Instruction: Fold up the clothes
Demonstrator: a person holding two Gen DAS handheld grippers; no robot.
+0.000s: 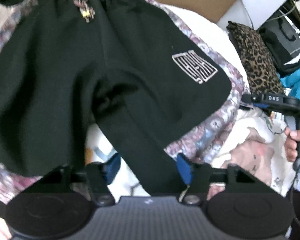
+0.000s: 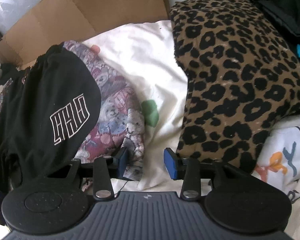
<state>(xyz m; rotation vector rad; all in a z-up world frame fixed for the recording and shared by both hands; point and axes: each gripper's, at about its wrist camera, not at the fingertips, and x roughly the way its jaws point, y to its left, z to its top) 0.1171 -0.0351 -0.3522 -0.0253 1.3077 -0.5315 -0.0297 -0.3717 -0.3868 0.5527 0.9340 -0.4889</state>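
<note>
Left gripper (image 1: 148,167): blue pads apart, a leg of the black shorts (image 1: 86,64) hanging between them; grip uncertain. Right gripper (image 2: 146,165): pads apart over white sheet (image 2: 150,60); only its view shows leopard cushion (image 2: 236,80) close. Shorts spread on bear-print blanket (image 2: 114,108), white logo (image 1: 195,67) up.

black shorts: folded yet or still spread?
Spread, not folded. In the left wrist view the black shorts lie flat on the teddy-print blanket, waistband away from the camera, both legs apart, white logo face up.
</note>
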